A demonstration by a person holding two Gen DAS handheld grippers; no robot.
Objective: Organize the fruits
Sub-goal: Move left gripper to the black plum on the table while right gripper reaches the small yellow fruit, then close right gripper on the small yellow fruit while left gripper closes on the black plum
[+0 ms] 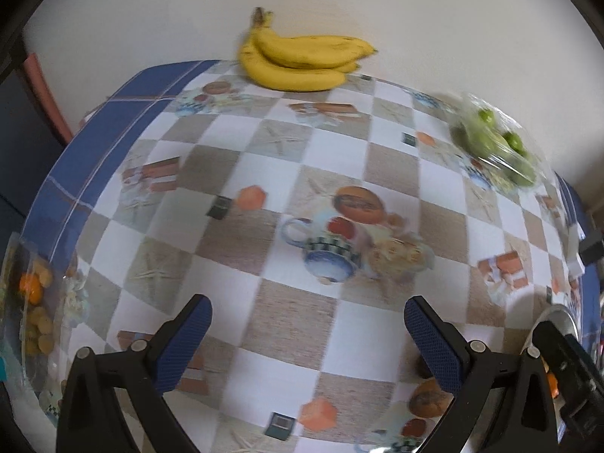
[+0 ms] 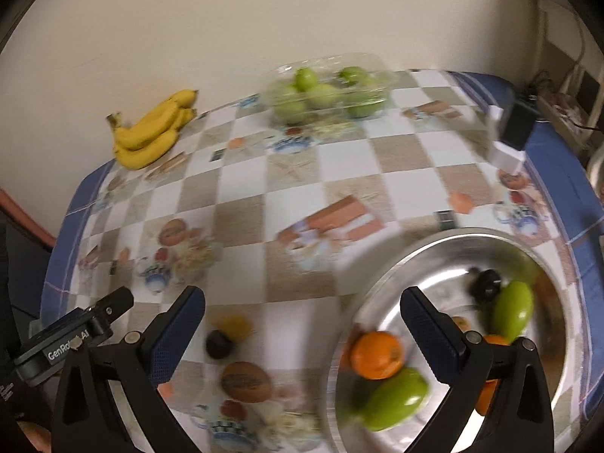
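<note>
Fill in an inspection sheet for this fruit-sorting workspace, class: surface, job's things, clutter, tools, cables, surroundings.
Surface: table under a checked, picture-printed cloth with a blue border.
Job's things: banana bunch by the wall; clear box of green fruit; metal tray holding an orange and green fruit.
Clutter: black-and-white box at the table edge.
Tools: left tool open, empty; right tool open, empty, over the tray's rim.
Cables: wires by the far wall.
Surroundings: plain cream wall.
</note>
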